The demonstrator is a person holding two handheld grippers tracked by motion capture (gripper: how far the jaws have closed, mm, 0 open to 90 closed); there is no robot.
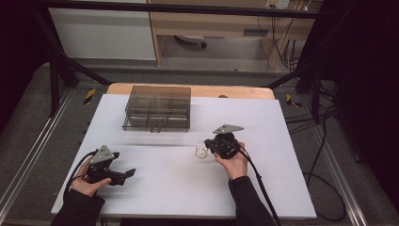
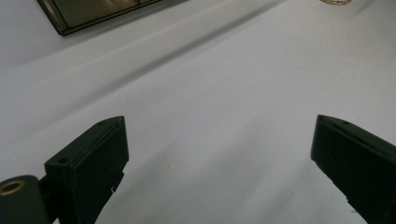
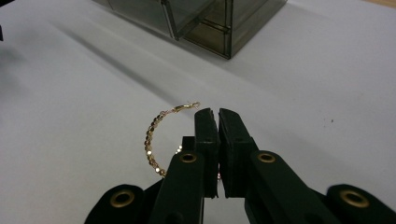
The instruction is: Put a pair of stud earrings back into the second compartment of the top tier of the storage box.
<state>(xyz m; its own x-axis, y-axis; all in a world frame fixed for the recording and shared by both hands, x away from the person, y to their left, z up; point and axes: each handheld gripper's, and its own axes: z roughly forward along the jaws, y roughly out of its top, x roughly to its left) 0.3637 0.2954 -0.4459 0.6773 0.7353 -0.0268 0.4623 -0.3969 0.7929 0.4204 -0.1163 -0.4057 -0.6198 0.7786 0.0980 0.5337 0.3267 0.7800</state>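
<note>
The right gripper (image 3: 218, 114), jaws pinched on the thin gold beaded chain bracelet (image 3: 152, 140), grips something light, limp and slippery, best nipped across its links.

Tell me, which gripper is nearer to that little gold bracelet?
Right. The right gripper is shut at the gold bracelet; the left gripper sits open, well away toward the table's left.
</note>
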